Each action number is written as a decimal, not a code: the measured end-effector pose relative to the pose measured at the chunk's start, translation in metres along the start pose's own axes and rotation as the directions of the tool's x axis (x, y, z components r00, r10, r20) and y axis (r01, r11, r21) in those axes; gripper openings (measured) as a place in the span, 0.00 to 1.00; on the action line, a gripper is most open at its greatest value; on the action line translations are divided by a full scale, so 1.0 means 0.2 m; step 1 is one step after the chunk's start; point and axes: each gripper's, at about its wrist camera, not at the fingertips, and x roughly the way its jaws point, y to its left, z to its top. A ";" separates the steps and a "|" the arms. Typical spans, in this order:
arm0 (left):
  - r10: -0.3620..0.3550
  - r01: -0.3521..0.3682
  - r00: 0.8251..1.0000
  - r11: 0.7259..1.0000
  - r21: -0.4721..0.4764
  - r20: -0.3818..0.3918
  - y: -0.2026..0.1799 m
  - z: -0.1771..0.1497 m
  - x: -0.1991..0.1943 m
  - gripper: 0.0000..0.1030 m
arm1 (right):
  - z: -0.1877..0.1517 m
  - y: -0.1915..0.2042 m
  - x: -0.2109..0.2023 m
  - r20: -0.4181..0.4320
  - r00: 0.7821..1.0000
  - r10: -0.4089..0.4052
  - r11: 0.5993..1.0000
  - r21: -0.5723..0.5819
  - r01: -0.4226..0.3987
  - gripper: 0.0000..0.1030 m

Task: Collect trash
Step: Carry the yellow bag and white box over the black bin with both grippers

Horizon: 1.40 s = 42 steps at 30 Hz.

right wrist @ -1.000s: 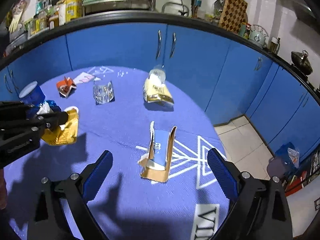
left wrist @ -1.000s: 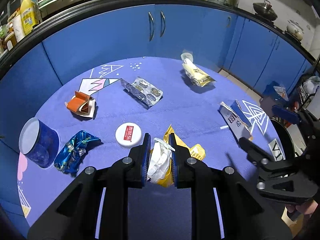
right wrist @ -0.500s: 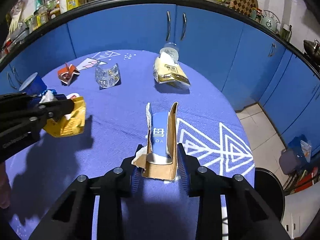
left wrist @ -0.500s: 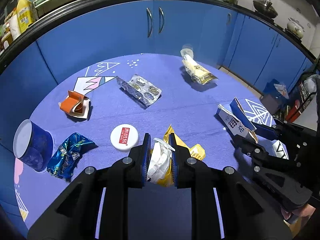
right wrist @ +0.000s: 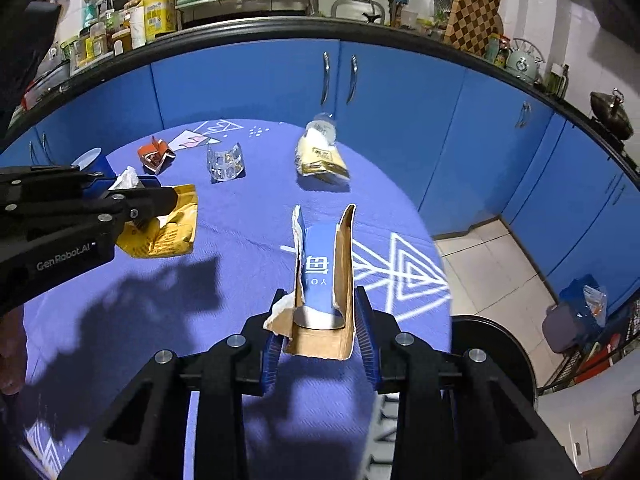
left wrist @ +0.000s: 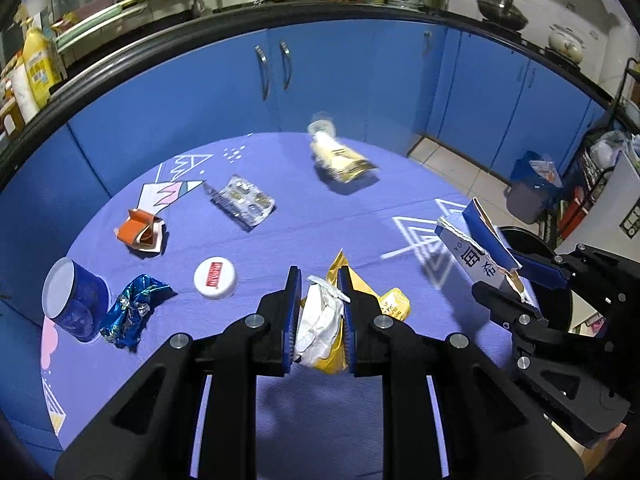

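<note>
My left gripper (left wrist: 318,276) is shut on a crumpled yellow wrapper with a white tissue (left wrist: 320,320) and holds them just above the purple tablecloth (left wrist: 304,232). In the right wrist view the yellow wrapper (right wrist: 168,232) hangs from the left gripper (right wrist: 160,200) at the left. My right gripper (right wrist: 320,300) is shut on a torn blue and brown carton (right wrist: 320,256), whose open end points away from me. The same carton (left wrist: 472,252) shows at the right of the left wrist view, lifted off the cloth.
On the cloth lie a blister pack (left wrist: 242,200), a yellow snack bag (left wrist: 340,156), an orange carton scrap (left wrist: 140,232), a white lid (left wrist: 215,279), a blue foil wrapper (left wrist: 134,308) and a blue cup (left wrist: 74,300). A black bin (right wrist: 492,344) stands by the table's right edge.
My right gripper went from wide open to shut on the carton and raised it off the cloth. My left gripper, wrapper still in it, has drawn back and up a little.
</note>
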 end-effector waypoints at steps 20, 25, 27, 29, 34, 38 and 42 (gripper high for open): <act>-0.082 0.074 0.996 0.984 0.161 0.043 -0.55 0.12 -0.12 0.19 | -0.16 -0.35 -0.38 0.103 0.984 -0.146 0.988 0.061 0.140 0.32; -0.098 0.087 0.994 0.977 0.196 0.049 -0.67 0.15 -0.11 0.19 | -0.20 -0.46 -0.42 0.106 0.978 -0.179 0.980 0.101 0.169 0.32; -0.104 0.092 0.993 0.974 0.205 0.047 -0.70 0.15 -0.11 0.19 | -0.22 -0.49 -0.43 0.105 0.974 -0.202 0.976 0.106 0.191 0.32; -0.109 0.098 0.993 0.972 0.212 0.040 -0.73 0.16 -0.10 0.19 | -0.23 -0.52 -0.44 0.106 0.968 -0.229 0.970 0.110 0.217 0.32; -0.118 0.107 0.992 0.969 0.222 0.036 -0.78 0.17 -0.08 0.19 | -0.25 -0.60 -0.46 0.120 0.961 -0.251 0.961 0.150 0.232 0.32; -0.120 0.108 0.992 0.966 0.233 0.039 -0.81 0.18 -0.08 0.19 | -0.26 -0.63 -0.47 0.130 0.956 -0.264 0.956 0.164 0.242 0.33; -0.121 0.109 0.992 0.966 0.235 0.035 -0.83 0.19 -0.07 0.19 | -0.26 -0.65 -0.47 0.141 0.952 -0.270 0.954 0.173 0.245 0.34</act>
